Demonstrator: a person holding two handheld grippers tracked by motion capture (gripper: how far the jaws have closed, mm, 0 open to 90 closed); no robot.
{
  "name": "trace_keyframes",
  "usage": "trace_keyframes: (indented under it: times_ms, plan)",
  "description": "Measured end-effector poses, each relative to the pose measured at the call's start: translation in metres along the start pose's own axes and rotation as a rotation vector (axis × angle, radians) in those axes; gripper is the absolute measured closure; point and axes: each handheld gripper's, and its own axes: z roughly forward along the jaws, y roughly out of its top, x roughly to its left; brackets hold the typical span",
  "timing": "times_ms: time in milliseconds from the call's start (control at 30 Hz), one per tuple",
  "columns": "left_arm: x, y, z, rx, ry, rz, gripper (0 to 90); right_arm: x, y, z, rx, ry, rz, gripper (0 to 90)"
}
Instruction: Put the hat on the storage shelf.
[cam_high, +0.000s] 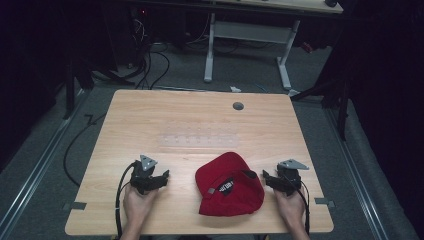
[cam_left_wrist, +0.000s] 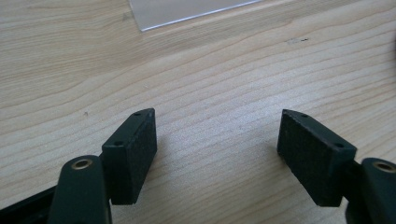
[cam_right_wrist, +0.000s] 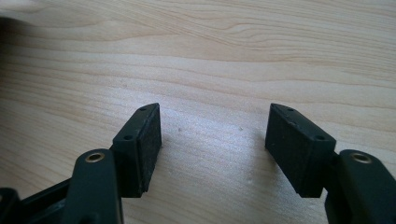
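Both our left gripper (cam_high: 161, 176) and right gripper (cam_high: 267, 178) have jaws spread wide, holding nothing, flanking the red cap (cam_high: 229, 185) on the surface (cam_high: 200, 120). We judge that soft fabric could slide or bunch if pinched from one side alone.

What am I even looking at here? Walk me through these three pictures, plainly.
A person sits at a wooden table, holding a hand-operated clamp in each hand. The high view looks down from above: the left gripper and right gripper flank a red cap, without touching it. A clear plastic sheet lies farther back. The other two pictures come from cameras riding on each clamp, looking along its black jaws at the wood. Both sets of jaws stand apart, holding nothing.
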Motion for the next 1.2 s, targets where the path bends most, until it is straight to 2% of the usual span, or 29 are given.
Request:
trace_keyframes:
  times_ms: [733,967,1133,1200]
  plan:
    - [-0.0011,-0.0013,-0.0006,0.013,-0.015,0.010,24.0,-0.0001,0.0000,-0.0001,0.000,0.002,0.002,36.9]
    - [-0.0011,-0.0013,-0.0006,0.014,-0.015,0.010,23.9,-0.0017,-0.0011,-0.0019,-0.001,0.005,0.009,41.2]
    - [-0.0011,-0.0013,-0.0006,0.014,-0.015,0.010,23.8,-0.0027,-0.0016,-0.0040,-0.002,0.013,0.020,42.2]
    - [-0.0011,-0.0013,-0.0006,0.014,-0.015,0.011,23.8,-0.0044,-0.0012,-0.0079,-0.021,0.033,0.025,42.8]
